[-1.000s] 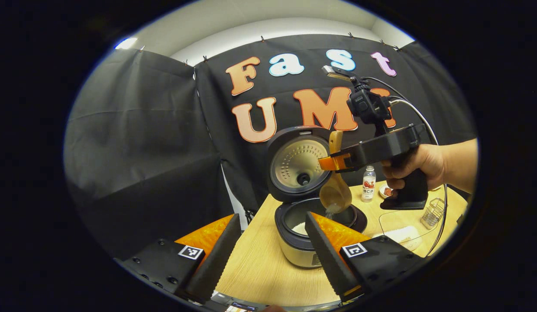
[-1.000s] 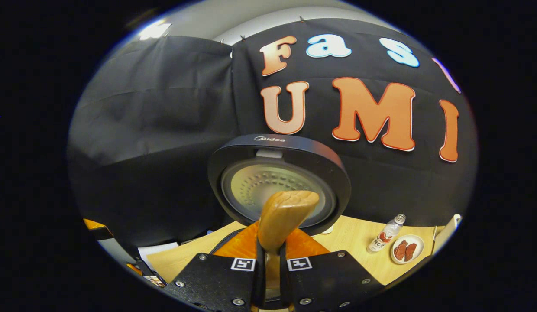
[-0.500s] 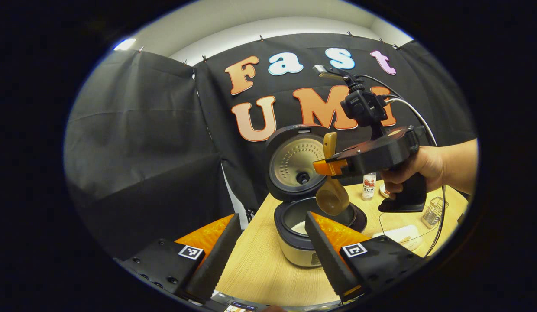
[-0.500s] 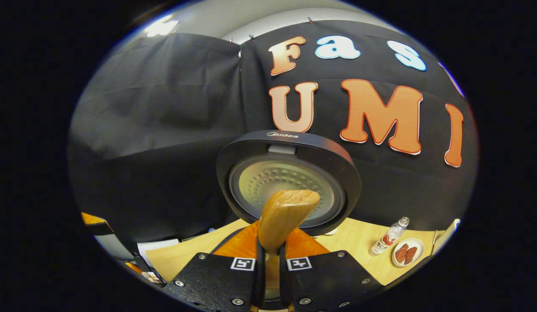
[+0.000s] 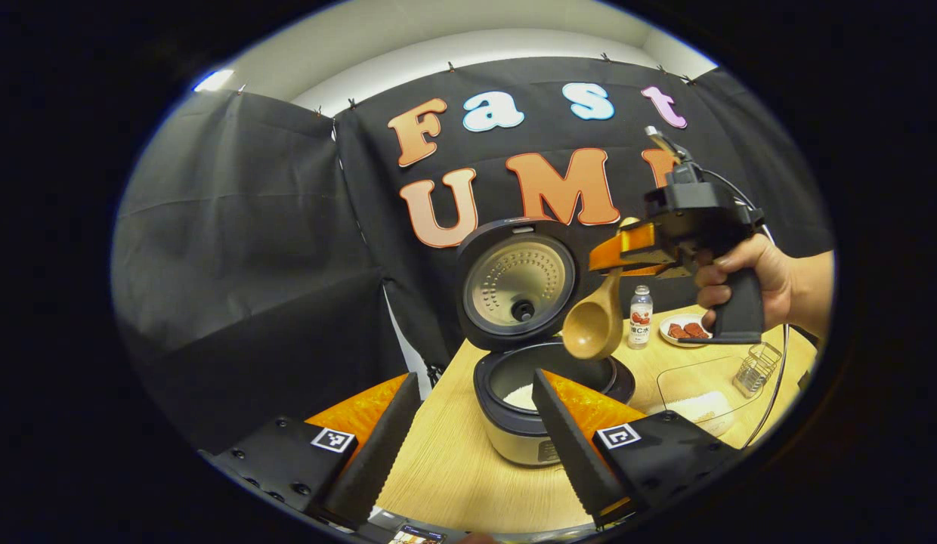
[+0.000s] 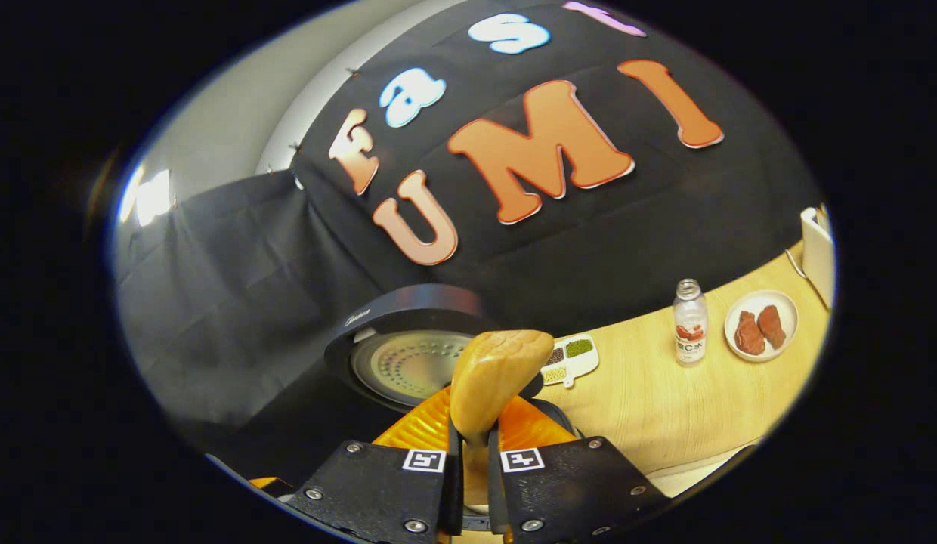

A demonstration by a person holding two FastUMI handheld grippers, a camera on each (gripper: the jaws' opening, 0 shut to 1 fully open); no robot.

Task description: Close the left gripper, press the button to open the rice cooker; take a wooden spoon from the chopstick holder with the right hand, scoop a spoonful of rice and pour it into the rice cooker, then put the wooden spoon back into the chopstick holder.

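The rice cooker [image 5: 540, 408] stands on the pale wood counter [image 5: 453, 468] with its round lid [image 5: 517, 283] tipped up and back, the dimpled metal inner plate facing forward and white rice lying in the dark pot. The right claw [image 5: 618, 251], held by a hand [image 5: 748, 276], is clamped on the handle of the wooden spoon [image 5: 595, 325], which hangs bowl-down above the open pot, a little toward its right rim; the bowl is smooth, light brown and looks empty. In the right gripper view that claw [image 6: 472, 453] pinches the spoon's [image 6: 495, 378] rounded handle end, with both fingers tight against it. The left claw [image 5: 468, 423] is apart, holding nothing, low in front of the cooker. Behind the cooker on the counter stand a small bottle [image 5: 640, 316] and a plate [image 5: 684, 331] with red pieces; a wire chopstick holder [image 5: 756, 370] sits far right, beside a clear container [image 5: 699, 393] with rice
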